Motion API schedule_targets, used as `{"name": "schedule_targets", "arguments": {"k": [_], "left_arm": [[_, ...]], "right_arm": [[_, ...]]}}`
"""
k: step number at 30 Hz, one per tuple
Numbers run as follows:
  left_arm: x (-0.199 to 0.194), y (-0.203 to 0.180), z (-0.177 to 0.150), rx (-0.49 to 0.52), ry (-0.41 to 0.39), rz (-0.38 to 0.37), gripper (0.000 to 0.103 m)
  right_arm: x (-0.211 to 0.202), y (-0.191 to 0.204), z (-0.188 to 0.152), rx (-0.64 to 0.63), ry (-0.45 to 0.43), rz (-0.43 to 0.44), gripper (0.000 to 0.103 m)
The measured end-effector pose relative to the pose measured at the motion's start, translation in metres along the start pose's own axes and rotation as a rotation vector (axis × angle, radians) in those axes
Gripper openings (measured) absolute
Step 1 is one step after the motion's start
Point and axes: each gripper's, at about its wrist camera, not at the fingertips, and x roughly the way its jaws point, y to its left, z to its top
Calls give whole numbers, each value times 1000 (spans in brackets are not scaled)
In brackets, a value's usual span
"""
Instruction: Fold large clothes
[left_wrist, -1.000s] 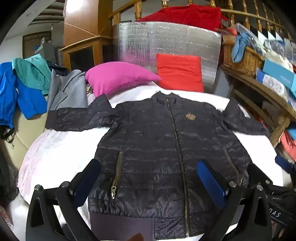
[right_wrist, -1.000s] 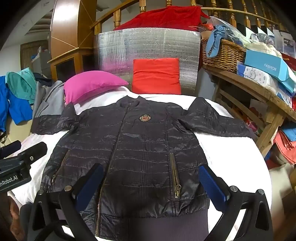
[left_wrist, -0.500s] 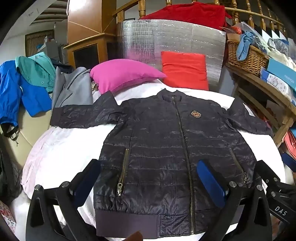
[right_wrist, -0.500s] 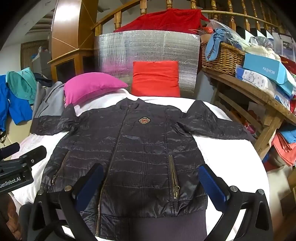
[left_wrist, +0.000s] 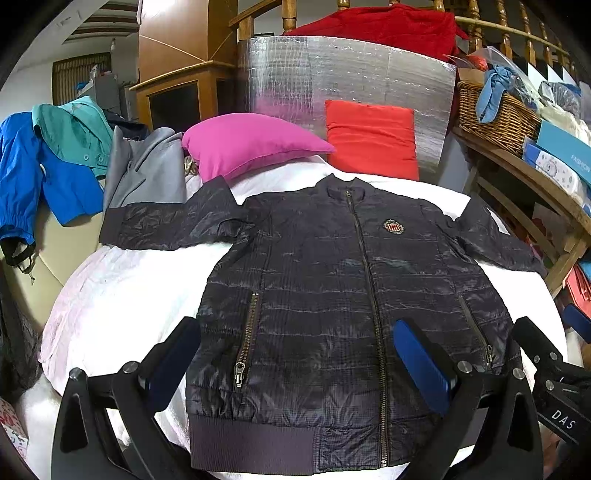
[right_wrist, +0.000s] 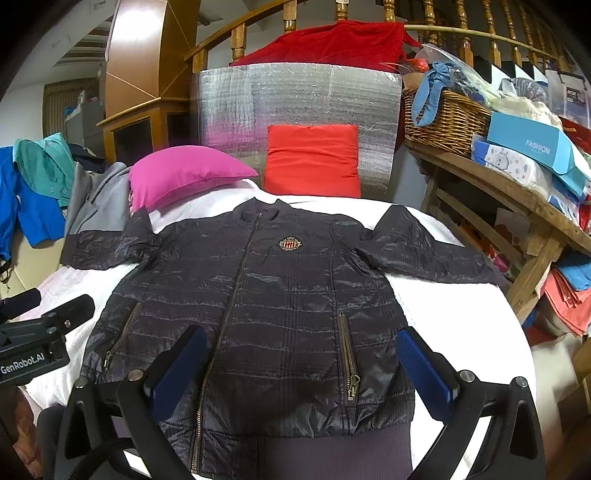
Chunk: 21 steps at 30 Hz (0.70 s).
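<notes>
Holding both tools over the near edge of the bed, you have nothing in them yet — the left gripper (left_wrist: 295, 354) is spread wide and empty, and so is the right gripper (right_wrist: 299, 362). Just past them lies the dark jacket (left_wrist: 343, 295), flat on the white bed cover (left_wrist: 122, 291), zipped up, front side up. Its sleeves stick out left and right — likely so you can fold each one in. The pink pillow (left_wrist: 251, 142) sits far behind.
</notes>
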Motion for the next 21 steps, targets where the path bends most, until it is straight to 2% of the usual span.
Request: {"name": "schedule_targets", "arguments": {"k": [21], "left_arm": [[-2, -2, -1, 8, 2, 1, 103]], "right_arm": [[-1, 1, -1, 1, 1, 0, 103]]}}
